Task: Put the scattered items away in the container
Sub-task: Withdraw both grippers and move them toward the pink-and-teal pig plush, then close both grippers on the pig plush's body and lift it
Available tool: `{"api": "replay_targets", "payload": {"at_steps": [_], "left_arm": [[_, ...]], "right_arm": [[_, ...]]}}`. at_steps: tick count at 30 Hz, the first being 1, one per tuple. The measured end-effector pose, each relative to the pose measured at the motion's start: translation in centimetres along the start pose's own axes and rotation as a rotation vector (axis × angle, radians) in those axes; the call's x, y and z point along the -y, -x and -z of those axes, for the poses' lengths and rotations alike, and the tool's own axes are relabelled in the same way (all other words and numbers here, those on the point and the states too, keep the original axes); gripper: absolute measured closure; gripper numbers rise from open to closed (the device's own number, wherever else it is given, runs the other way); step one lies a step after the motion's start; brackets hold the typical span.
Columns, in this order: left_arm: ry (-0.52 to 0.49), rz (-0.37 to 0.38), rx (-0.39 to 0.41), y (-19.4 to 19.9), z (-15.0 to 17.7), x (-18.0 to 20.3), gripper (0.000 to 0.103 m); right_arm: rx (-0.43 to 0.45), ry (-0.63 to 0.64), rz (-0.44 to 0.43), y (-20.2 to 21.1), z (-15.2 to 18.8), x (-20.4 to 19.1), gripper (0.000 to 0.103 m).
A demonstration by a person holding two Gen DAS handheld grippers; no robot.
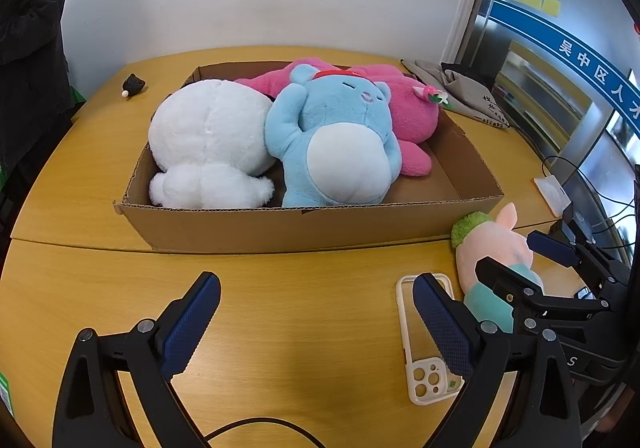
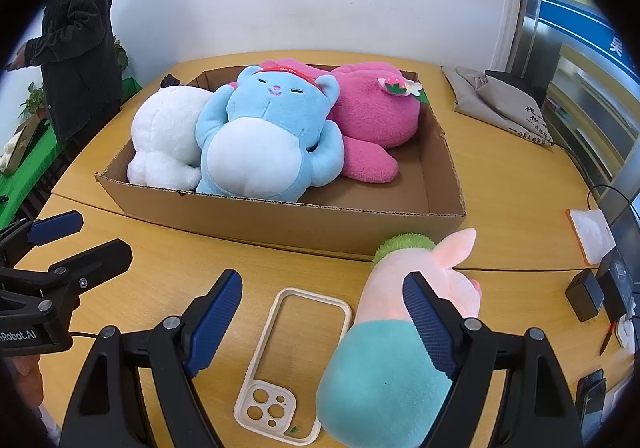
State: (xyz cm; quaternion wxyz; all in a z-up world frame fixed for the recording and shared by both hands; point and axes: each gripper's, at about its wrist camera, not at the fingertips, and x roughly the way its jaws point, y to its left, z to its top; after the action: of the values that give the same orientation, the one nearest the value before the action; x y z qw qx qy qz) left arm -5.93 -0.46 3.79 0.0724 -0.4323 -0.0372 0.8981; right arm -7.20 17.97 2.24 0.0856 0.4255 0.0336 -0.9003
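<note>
Our right tongs [image 2: 322, 320] gape over the pig plush [image 2: 384, 360], lying lengthwise toward the cardboard box [image 2: 280, 224]; left tongs [image 1: 316, 320] open, farther.

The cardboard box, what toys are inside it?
Inside the cardboard box lie three plush toys: a white one, a blue bear and a pink one. A bare patch of floor shows at the right. Anything beneath the toys is covered.
</note>
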Motion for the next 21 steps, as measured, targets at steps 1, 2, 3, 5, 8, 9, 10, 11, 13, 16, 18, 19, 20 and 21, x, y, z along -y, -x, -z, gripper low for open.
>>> {"api": "replay_targets", "payload": {"at_steps": [1,2,3,5,8,9,10,11,13,16,18,19,20,21], "left_arm": [[-0.002,0.002,-0.001,0.0,0.0,0.1,0.004],[-0.004,0.006,-0.003,-0.1,-0.1,0.2,0.004],[-0.007,0.008,-0.006,-0.3,-0.1,0.4,0.004],[-0.013,0.015,-0.013,-0.5,-0.3,0.8,0.004],[-0.024,0.043,-0.023,-0.9,-0.5,1.5,0.004],[-0.025,0.051,-0.029,-1.1,-0.6,1.7,0.004],[-0.026,0.061,-0.04,-1.5,-0.6,1.9,0.004],[-0.029,0.072,-0.053,-1.8,-0.7,2.3,0.004],[-0.037,0.094,-0.07,-2.5,-0.7,2.9,0.004],[-0.042,0.13,-0.099,-3.6,-0.9,4.2,0.004],[-0.051,0.15,-0.117,-4.2,-0.9,5.0,0.004],[-0.061,0.158,-0.126,-4.5,-0.9,5.5,0.004],[-0.071,0.164,-0.134,-4.8,-0.9,6.0,0.004],[-0.079,0.168,-0.138,-5.0,-1.0,6.4,0.004]], "right_arm": [[0.001,-0.004,-0.002,0.1,0.1,0.1,0.02],[0.004,-0.009,-0.003,0.2,0.1,0.4,0.02],[0.007,-0.015,-0.004,0.3,0.2,0.7,0.02],[0.011,-0.034,-0.003,0.7,0.6,1.7,0.02],[0.018,-0.074,0.013,1.2,1.5,3.8,0.02],[0.021,-0.09,0.029,1.4,2.0,4.6,0.02],[0.018,-0.107,0.048,1.5,2.5,5.5,0.02],[0.005,-0.125,0.059,1.3,3.2,6.4,0.02],[-0.045,-0.163,0.05,0.3,4.5,8.1,0.02],[-0.09,-0.225,-0.023,-1.1,6.0,9.6,0.02],[-0.095,-0.254,-0.082,-1.7,6.5,10.1,0.02],[-0.094,-0.253,-0.095,-1.8,6.5,10.1,0.021],[-0.096,-0.25,-0.112,-1.9,6.5,10.0,0.021],[-0.101,-0.251,-0.134,-2.0,6.5,10.0,0.021]]}}
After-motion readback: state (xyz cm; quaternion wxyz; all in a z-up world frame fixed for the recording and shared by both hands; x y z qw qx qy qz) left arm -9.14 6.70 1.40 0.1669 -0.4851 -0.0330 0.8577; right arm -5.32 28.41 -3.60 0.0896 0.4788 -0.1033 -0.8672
